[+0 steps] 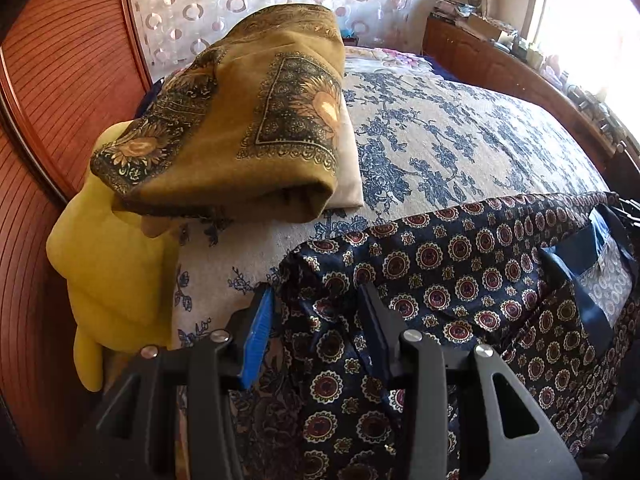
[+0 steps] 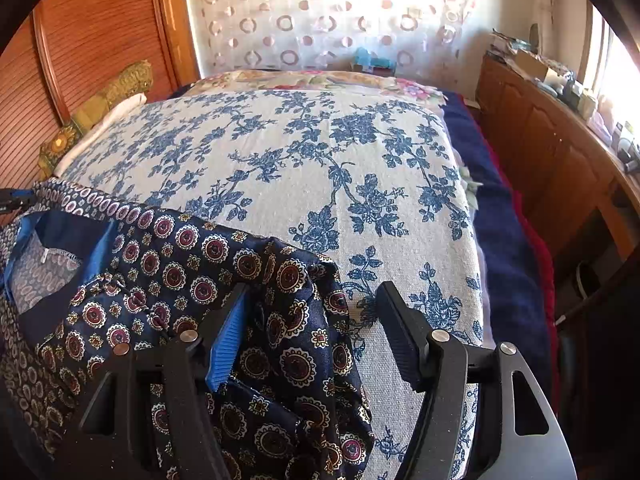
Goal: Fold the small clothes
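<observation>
**Navy medallion garment on floral bedspread**

Garment (image 1: 460, 280): dark navy satin, red-and-white medallion print, lying crumpled at the near edge of the bedspread (image 2: 320, 168). Plain blue neck facing with a small white label (image 1: 600, 264); no writing legible.

Left gripper (image 1: 316, 300): fingers moderately apart, garment fabric between them, not clamped.

Right gripper (image 2: 316, 300): fingers wide apart, straddling the garment's right edge; nothing gripped.

Also present: folded mustard scarf (image 1: 240, 120) with sunflower border atop a yellow cloth (image 1: 108, 260), at the bed's left side.
</observation>
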The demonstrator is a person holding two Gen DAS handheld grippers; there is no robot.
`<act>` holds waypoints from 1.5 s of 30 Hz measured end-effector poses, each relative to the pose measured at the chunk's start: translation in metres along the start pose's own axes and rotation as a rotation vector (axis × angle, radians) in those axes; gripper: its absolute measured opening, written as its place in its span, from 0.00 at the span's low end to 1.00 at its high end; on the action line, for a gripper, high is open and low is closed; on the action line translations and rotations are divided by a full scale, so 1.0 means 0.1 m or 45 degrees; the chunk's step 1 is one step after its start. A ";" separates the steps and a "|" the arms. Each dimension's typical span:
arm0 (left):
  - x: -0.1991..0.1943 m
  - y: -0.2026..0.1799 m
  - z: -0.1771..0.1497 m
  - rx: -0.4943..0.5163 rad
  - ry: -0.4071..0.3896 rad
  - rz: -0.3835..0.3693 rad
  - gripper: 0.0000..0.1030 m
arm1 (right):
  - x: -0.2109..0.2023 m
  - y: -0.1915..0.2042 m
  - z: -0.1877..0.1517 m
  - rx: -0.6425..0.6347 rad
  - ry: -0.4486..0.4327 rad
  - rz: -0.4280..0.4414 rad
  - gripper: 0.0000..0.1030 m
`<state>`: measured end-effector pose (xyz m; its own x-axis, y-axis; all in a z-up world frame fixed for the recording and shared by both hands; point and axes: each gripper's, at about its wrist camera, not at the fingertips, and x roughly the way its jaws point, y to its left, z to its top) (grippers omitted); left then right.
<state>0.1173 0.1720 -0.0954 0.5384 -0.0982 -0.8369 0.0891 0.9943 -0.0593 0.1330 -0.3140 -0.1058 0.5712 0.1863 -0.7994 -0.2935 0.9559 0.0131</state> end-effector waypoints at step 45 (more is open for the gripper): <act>-0.87 -0.14 0.10 0.014 -0.363 -0.151 0.02 | -0.62 0.27 0.07 -0.112 -0.141 0.124 0.06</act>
<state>0.0770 0.1663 -0.0161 0.7368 -0.2232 -0.6382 0.1738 0.9747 -0.1403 0.0952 -0.2979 -0.0514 0.6163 0.3054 -0.7259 -0.4145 0.9095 0.0308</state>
